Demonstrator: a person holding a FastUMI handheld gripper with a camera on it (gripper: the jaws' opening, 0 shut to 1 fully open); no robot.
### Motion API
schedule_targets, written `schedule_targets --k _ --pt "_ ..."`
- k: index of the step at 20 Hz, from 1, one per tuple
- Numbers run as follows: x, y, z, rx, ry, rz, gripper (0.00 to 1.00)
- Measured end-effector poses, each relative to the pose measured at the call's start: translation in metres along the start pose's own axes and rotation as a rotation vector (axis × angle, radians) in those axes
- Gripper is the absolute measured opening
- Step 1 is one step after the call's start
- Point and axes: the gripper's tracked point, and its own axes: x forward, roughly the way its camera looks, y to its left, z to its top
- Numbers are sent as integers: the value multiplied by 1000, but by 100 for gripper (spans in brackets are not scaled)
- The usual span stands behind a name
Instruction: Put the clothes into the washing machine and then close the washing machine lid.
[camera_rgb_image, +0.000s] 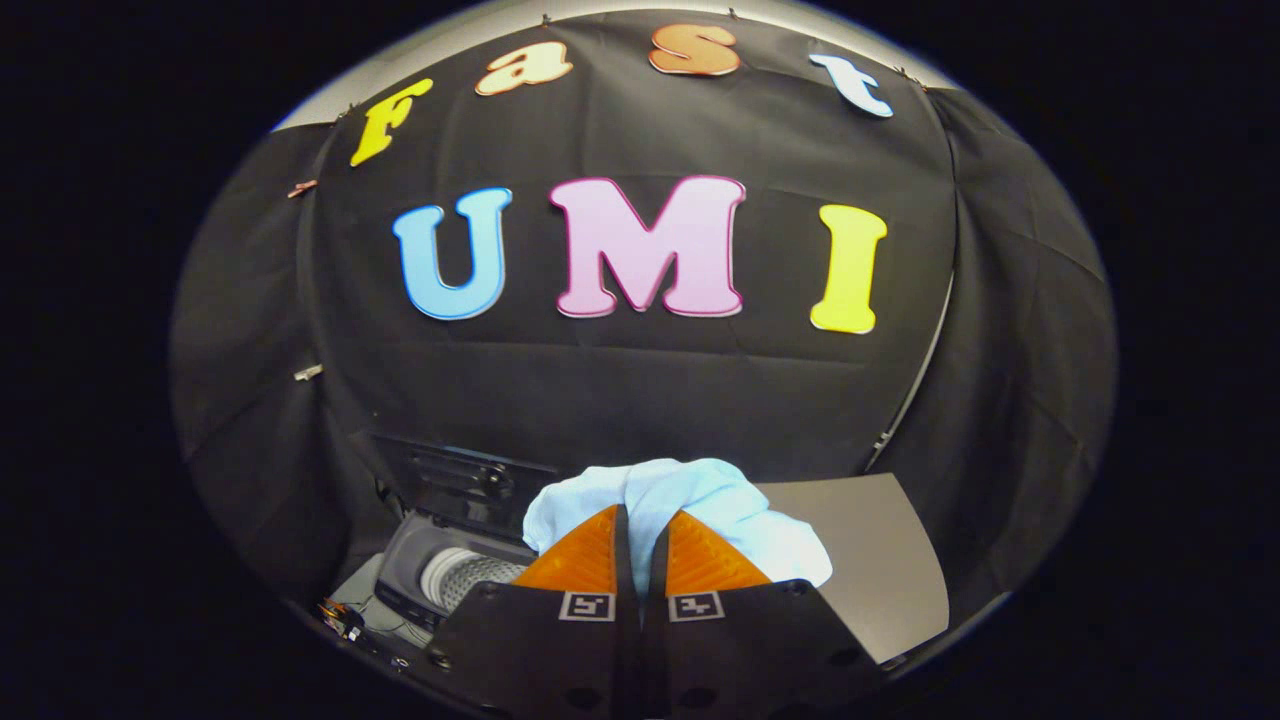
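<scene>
While the gripper (640, 545) clamps the bunched white cloth (690, 500), the open washing machine (455, 570) sits below-left.

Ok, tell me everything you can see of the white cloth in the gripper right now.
The white cloth garment looks soft, pale, faintly bluish in its folds, and is bunched into a rounded bundle. A fold of it is pinched between the two orange ribbed fingers of the gripper, which are nearly closed on it; the rest bulges above and to either side of the fingertips. It is held up, ahead of the grey tabletop, with the open dark washing machine and its perforated drum lower beside it. Its underside is hidden.
</scene>
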Motion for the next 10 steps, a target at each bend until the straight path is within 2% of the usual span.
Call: schedule_targets --k 4,10 --pt "-8 69 16 -28 -47 114 5" --pt "6 170 4 -50 4 300 5"
